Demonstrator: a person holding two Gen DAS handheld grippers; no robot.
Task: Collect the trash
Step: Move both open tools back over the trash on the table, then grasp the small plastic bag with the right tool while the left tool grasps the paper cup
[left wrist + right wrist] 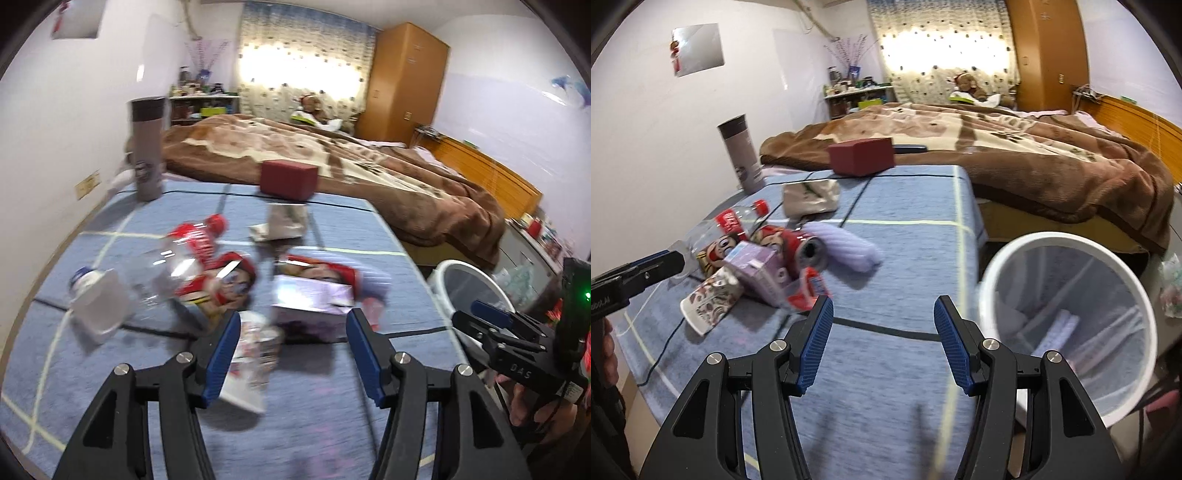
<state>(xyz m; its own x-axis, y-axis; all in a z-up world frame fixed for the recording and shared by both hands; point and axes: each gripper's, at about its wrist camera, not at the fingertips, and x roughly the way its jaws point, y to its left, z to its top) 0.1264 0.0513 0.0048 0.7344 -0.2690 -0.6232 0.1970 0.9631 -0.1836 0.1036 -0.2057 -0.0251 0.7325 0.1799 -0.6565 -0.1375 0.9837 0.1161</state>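
Bottle [162, 273]: clear plastic with a red label and red cap, lying on its side at left centre of the left wrist view; long axis ran from lower left to upper right, cap toward the upper right.
Cup [99, 306]: translucent white, tipped over at the far left of the pile, beside a blue-capped thing; blurred.
Packet [251, 362]: printed wrapper, flat on the blue cloth [317, 417], lying just in front of the left pad, not between the pads; long axis near vertical in frame.
Left gripper [291, 350]: jaws apart, nothing held; no pad touched anything.
Carton [314, 302]: lilac box, centre of the left wrist view, just beyond the fingertips, long axis left to right.
Can [798, 247]: red, on its side in the right wrist view's left-centre heap, open end facing lower right.
Lilac roll [846, 243]: ribbed, right of the can, long axis upper left to lower right.
Right gripper [882, 325]: jaws wide, empty, over bare cloth.
Bin [1067, 321]: white, mesh-sided, at the right edge beside the table, mouth tilted toward the camera, pale items inside.
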